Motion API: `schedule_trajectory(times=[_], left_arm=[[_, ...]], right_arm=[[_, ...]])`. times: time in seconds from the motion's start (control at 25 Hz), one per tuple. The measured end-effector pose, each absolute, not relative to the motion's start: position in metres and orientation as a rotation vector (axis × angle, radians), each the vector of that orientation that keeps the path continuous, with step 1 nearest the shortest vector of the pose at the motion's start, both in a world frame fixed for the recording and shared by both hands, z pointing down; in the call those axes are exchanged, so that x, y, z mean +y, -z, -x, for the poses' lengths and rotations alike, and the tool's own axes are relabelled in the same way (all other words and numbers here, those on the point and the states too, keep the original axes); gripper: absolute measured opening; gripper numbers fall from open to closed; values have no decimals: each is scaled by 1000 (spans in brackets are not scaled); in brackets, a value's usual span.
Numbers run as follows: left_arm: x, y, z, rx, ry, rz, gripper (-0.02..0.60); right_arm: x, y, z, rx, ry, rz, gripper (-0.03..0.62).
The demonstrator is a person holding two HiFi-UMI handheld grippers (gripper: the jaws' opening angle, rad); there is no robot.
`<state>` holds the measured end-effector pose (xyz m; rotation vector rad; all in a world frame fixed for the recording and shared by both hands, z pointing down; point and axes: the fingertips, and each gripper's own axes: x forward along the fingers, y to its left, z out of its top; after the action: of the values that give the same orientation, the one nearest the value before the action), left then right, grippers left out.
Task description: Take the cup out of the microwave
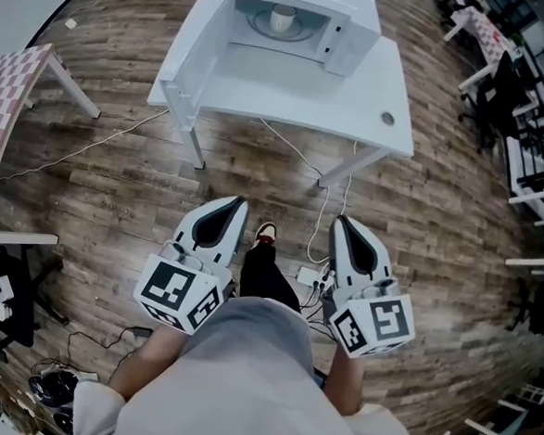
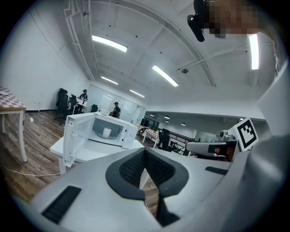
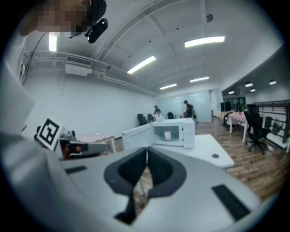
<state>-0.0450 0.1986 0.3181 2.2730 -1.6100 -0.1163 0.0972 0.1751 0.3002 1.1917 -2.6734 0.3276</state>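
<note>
Left jaws: the left gripper (image 2: 145, 153) has its dark pads shut tip to tip, with nothing between them.
Right jaws: the right gripper (image 3: 147, 153) is the same, its pads together and empty.
Grippers' place: both are held low in front of the person's body, side by side and pointing roughly level toward the table (image 1: 290, 97). They are well apart from everything on it.
Floor between: a stretch of bare wood planks with a loose cable (image 1: 323, 220) trailing from under the table.
Microwave: the white microwave (image 1: 345, 36) sits at the far side of the table top. Its door (image 1: 195, 53) is swung wide to the left, so the cavity faces the person.
Cup: the white cup (image 1: 282, 18) stands upright about mid-cavity on the turntable, untouched.
Step in hand: I judge this to be the approach. The door is already open, no grasp has begun, and the cup is far out of reach.
Next move calls for: closing the gap to the table and choosing one gripper. The right looks handier to me, since the door hangs on the left. Its jaws must part wider than the cup, go straight into the cavity, and close on the cup's sides.
Care: keep the gripper clear of the door edge and the cavity roof, and lift the cup out level.
</note>
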Motion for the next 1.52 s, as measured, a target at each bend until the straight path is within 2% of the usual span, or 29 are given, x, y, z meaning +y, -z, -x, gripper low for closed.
schedule_trajectory(times=[0.92, 1.52], left_arm=[[43, -316, 39, -1711, 68, -2212, 15], [-11, -286, 22, -1847, 128, -2226, 15]], right_arm=[[17, -309, -81, -2753, -388, -1012, 23], [-27, -299, -72, -2858, -349, -885, 23]])
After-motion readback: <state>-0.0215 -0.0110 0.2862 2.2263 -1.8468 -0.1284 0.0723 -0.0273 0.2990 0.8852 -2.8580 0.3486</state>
